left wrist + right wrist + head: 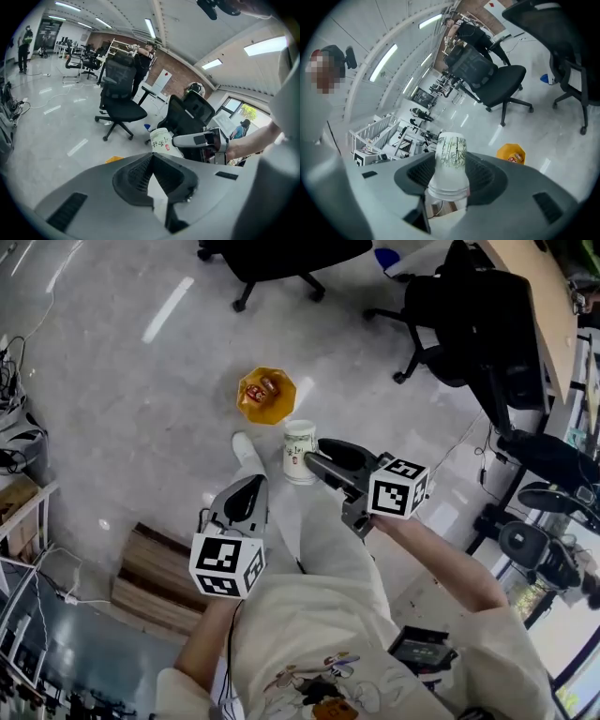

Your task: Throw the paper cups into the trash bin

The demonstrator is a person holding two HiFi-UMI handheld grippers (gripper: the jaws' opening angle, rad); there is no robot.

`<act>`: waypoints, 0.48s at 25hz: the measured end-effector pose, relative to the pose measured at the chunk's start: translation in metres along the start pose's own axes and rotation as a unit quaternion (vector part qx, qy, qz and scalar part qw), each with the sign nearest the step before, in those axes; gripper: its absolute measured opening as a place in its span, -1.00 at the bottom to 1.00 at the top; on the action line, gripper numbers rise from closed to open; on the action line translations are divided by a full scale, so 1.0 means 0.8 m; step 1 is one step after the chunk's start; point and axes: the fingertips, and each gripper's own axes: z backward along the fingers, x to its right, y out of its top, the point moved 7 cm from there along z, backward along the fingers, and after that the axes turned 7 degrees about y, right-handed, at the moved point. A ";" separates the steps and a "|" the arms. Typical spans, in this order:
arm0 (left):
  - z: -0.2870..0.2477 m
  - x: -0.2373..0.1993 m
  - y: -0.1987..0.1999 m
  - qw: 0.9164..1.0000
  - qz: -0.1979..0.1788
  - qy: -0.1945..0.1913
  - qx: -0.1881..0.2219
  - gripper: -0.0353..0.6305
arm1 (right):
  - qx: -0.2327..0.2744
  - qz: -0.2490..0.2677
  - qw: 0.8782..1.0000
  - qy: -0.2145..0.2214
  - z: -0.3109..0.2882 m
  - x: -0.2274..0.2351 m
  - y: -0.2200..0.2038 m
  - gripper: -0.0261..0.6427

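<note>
Right gripper point(311, 461) clamps white bamboo-print paper cup point(299, 446) - poised near orange plastic trash bin point(266, 396), upper centre, for dropping - left gripper point(249, 491) pinched together, empty.

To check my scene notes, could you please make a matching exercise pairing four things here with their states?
Things: 1 paper cup; 2 trash bin; 3 left gripper; 4 right gripper.
States: a yellow, on the floor; b shut, empty; c shut on the cup; d white, lifted off the floor.
Pairs: 1-d; 2-a; 3-b; 4-c.
</note>
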 end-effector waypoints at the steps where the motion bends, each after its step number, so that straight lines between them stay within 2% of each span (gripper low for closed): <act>1: -0.014 -0.010 -0.005 1.000 0.005 0.007 -0.004 -0.88 | -0.011 0.001 1.000 -0.001 -0.010 0.015 0.001 -0.31; 6: -0.090 -0.056 -0.033 0.998 0.047 0.026 -0.025 -0.88 | -0.045 -0.008 0.999 -0.017 -0.050 0.095 -0.011 -0.31; 12: -0.194 -0.107 -0.064 0.997 0.032 0.052 -0.037 -0.88 | -0.066 -0.010 0.997 -0.034 -0.103 0.192 -0.022 -0.32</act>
